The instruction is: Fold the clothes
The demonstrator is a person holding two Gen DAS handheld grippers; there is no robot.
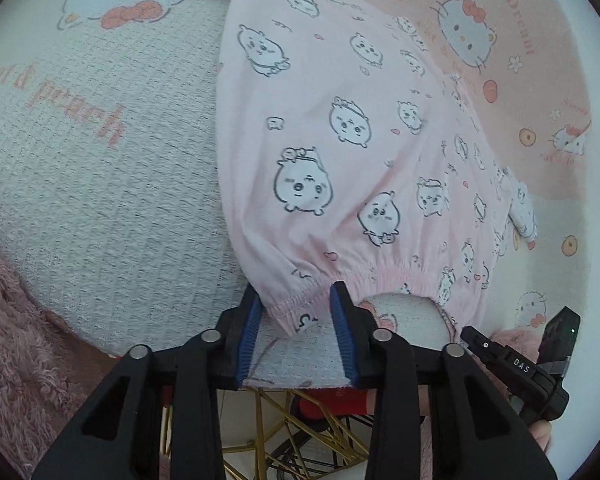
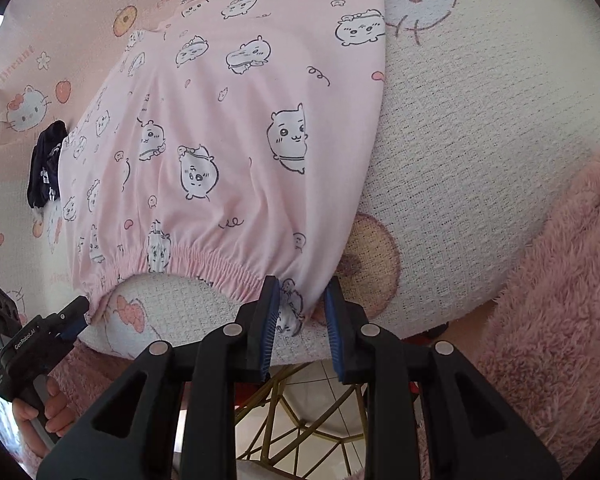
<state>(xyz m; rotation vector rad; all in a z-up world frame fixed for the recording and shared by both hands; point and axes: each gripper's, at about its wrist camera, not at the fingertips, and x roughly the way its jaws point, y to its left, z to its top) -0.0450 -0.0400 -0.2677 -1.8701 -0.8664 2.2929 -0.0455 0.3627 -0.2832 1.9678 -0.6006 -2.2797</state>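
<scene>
The far end of the pink pyjama bottoms (image 1: 340,128) runs out of the top of both wrist views, so the leg ends cannot be seen. They lie spread flat on a bed cover (image 1: 100,184) printed with cartoon cats, the gathered waistband nearest the cameras at the bed's edge.

The left hand-held gripper (image 1: 298,312) has one corner of the waistband between its blue pads (image 1: 248,328). Its jaws stand fairly narrow, yet a gap shows beside the cloth, and whether the pads actually press it is hard to make out. The right hand-held gripper (image 2: 302,306) straddles the opposite corner in the same way, jaws narrow, the bunched hem sitting between the pads with space on one side; a firm grip cannot be told.

A dark garment (image 2: 46,164) lies beyond the pyjamas, partly covered by them and partly cut off. A fluffy pink blanket (image 2: 560,280) hangs at the bed's edge. Below the grippers, gold wire legs (image 2: 300,420) and a tiled floor (image 2: 332,396) show through, mostly blocked by the black gripper frames. A hand (image 2: 40,412) is visible only in part.
</scene>
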